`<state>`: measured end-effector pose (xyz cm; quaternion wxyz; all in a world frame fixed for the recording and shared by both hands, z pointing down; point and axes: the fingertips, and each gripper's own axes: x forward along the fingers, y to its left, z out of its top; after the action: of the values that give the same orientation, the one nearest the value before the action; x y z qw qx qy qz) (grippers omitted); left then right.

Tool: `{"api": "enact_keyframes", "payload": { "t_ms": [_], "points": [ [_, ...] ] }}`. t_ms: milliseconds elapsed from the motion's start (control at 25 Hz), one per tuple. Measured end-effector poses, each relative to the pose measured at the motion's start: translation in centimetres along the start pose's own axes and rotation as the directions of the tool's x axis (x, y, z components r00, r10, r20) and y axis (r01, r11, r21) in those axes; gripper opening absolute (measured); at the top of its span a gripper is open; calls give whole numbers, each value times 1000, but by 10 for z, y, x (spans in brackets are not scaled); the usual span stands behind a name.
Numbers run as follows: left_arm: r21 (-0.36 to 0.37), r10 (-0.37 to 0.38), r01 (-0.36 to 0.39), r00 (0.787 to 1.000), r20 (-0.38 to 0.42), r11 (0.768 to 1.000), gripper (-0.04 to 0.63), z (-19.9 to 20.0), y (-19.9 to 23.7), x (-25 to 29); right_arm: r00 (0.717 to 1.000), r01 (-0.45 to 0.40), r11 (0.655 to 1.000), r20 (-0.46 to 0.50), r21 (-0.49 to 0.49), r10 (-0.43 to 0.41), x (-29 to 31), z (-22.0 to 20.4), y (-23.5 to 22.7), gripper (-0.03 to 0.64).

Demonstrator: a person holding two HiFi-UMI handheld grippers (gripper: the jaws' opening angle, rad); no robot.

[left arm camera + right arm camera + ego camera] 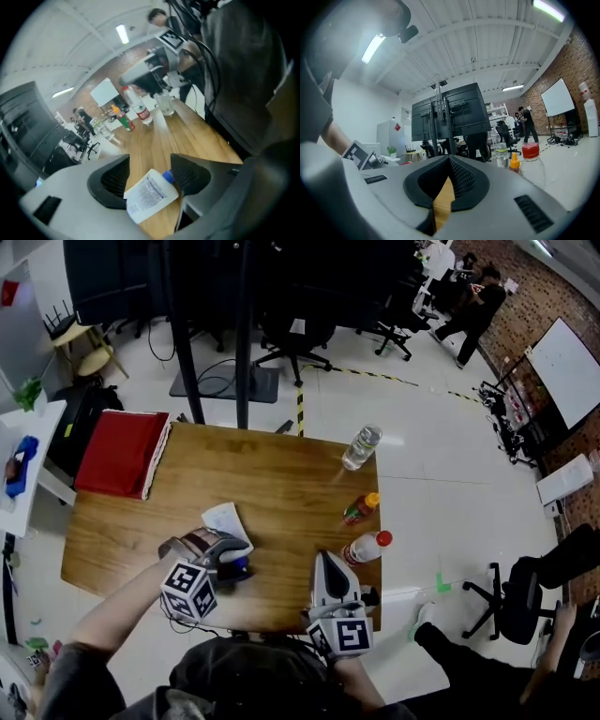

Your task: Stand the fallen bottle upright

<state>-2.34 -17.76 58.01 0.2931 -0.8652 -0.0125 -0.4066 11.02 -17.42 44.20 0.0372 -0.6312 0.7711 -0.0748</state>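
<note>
A white bottle (pixel 151 194) with a blue cap (pixel 168 176) lies tilted on the wooden table (pixel 281 465), its base towards the camera and its cap by the right-hand jaw. My left gripper (pixel 150 171) reaches down over it, and the jaws stand apart on either side without pressing it. In the head view the left gripper (pixel 220 554) sits at the near left, with the white bottle (pixel 228 519) just beyond it. My right gripper (pixel 330 566) hovers level at the table's front edge. The right gripper (pixel 449 161) is shut with nothing between its pads.
Three bottles stand upright along the table's right side: a clear one (pixel 361 448), a green one with an orange cap (pixel 360 509) and a red-capped one (pixel 367 546) close to my right gripper. A red cloth (pixel 122 451) covers the far left corner. An office chair (pixel 520 601) stands to the right.
</note>
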Motion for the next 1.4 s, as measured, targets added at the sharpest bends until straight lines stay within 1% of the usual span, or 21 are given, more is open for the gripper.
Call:
{"api": "enact_keyframes", "payload": {
  "t_ms": [40, 80, 120, 160, 200, 240, 320, 480, 560, 640, 800, 840, 960, 1040, 1240, 1400],
  "points": [
    [102, -20, 24, 999, -40, 995, 310, -3, -4, 7, 1000, -3, 1000, -3, 4, 3, 2, -2, -1, 14],
    [200, -30, 45, 997, -77, 979, 310, -6, -8, 13, 1000, -6, 1000, -6, 8, 6, 3, -4, -3, 14],
    [287, -35, 64, 994, -105, 956, 310, -8, -12, 20, 1000, -8, 1000, -9, 13, 8, 5, -5, -4, 14],
    [355, -40, 81, 992, -121, 931, 310, -8, -16, 26, 1000, -10, 1000, -12, 18, 10, 6, -6, -4, 14],
    [403, -49, 97, 991, -127, 910, 310, -7, -18, 31, 1000, -12, 1000, -14, 24, 12, 8, -7, -5, 14],
    [433, -63, 114, 989, -130, 894, 310, -5, -21, 35, 1000, -13, 1000, -15, 28, 14, 9, -7, -6, 14],
    [468, -98, 155, 985, -144, 870, 310, -4, -28, 44, 1000, -13, 999, -16, 35, 13, 10, -10, -10, 14],
    [510, -168, 254, 964, -208, 822, 311, -15, -42, 56, 1000, -7, 999, -20, 44, 7, 13, -15, -19, 14],
    [532, -188, 295, 951, -247, 793, 322, -23, -48, 60, 1000, -6, 999, -21, 47, 7, 14, -16, -21, 14],
    [548, -203, 325, 941, -272, 771, 322, -29, -52, 64, 1000, -7, 999, -22, 52, 8, 14, -19, -22, 14],
    [557, -237, 374, 922, -305, 741, 322, -35, -57, 73, 999, -10, 998, -30, 61, 11, 16, -23, -26, 14],
    [553, -250, 396, 913, -323, 733, 322, -38, -59, 75, 999, -9, 998, -33, 64, 12, 17, -23, -27, 14],
    [525, -295, 473, 873, -389, 708, 322, -48, -69, 81, 999, -8, 998, -30, 67, 10, 18, -24, -31, 14],
    [513, -313, 501, 856, -410, 697, 322, -51, -73, 85, 1000, -5, 998, -26, 70, 7, 18, -24, -33, 14],
    [517, -321, 528, 839, -439, 674, 322, -52, -77, 95, 999, -1, 997, -35, 82, 4, 16, -27, -37, 14],
    [530, -333, 553, 825, -457, 643, 322, -52, -82, 102, 999, 5, 996, -37, 88, -2, 16, -29, -41, 14]
  ]
}}
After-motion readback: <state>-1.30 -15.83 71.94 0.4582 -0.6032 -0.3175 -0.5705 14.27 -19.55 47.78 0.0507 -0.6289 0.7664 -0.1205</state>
